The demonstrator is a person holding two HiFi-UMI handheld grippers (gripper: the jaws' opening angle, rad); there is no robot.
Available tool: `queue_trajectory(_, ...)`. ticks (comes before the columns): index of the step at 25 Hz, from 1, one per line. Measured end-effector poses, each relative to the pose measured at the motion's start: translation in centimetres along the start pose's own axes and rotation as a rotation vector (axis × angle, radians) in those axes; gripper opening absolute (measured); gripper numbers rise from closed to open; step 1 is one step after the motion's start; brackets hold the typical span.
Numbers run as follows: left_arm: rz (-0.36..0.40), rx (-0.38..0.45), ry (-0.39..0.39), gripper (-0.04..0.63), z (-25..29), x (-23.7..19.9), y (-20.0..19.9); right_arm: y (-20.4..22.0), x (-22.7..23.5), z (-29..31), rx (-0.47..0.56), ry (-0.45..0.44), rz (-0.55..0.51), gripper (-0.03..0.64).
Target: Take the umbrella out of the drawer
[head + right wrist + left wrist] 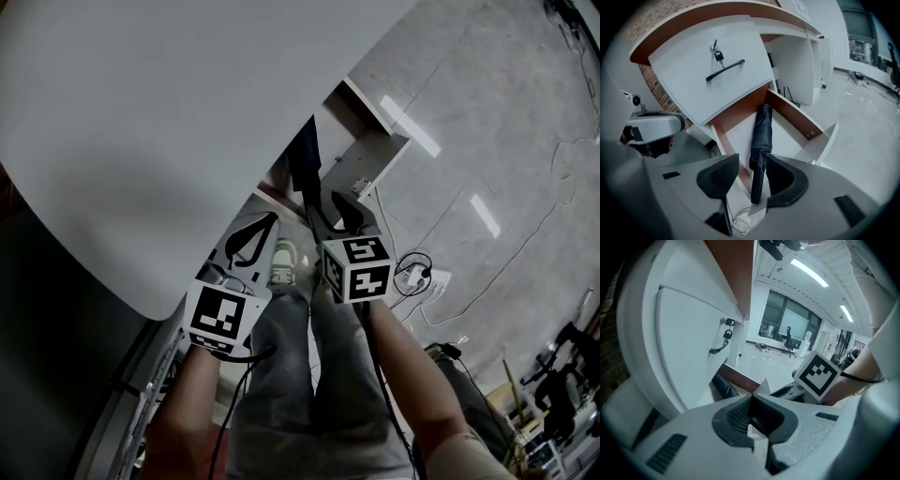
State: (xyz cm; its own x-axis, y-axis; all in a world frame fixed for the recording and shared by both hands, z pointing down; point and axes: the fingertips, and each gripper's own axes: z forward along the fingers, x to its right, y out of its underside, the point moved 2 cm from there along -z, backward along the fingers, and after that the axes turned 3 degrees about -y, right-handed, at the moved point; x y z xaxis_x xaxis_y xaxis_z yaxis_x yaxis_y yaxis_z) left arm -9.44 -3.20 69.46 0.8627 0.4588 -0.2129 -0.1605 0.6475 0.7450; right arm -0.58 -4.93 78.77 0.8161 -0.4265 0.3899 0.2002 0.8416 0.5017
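Dark navy umbrella (761,136), folded, lies lengthwise in open drawer (799,123), just ahead of and below my right gripper (751,163). Near end sits between spread jaws, closer to right-hand one; contact I can't confirm. Slim, matte, fabric wrapped tight. My left gripper (751,401) alongside, jaws pressed together, empty.

Bright, even indoor light; strong fisheye bending.
Glare strips on floor (485,216) right of desk (141,122); deep shadow left of desk; black vignette corners in both gripper views; little blur.
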Motion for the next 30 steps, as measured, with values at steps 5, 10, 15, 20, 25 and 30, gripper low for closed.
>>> queue_trajectory(5,-0.028,-0.006,0.005,0.008,1.7,-0.7,1.9,1.7,0.9,3.1,-0.019,-0.014,0.098,0.16)
queue_trajectory(10,-0.044,-0.021,0.003,0.008,2.8,-1.0,3.2,3.1,1.9,4.8,-0.069,0.04,0.124,0.16)
queue_trajectory(15,-0.045,-0.042,-0.025,0.008,4.0,-1.5,4.5,3.2,2.2,5.9,-0.07,0.06,0.152,0.16)
queue_trajectory(20,-0.043,-0.055,-0.034,0.008,4.3,-1.7,5.2,3.7,1.5,6.5,-0.132,0.105,0.07,0.15)
queue_trajectory(25,-0.053,-0.061,-0.045,0.008,4.5,-1.8,5.4,3.9,1.8,6.9,-0.189,0.175,0.035,0.081)
queue_trajectory(30,-0.051,-0.067,-0.043,0.008,4.6,-1.6,5.3,3.7,2.3,6.4,-0.149,0.159,0.051,0.041)
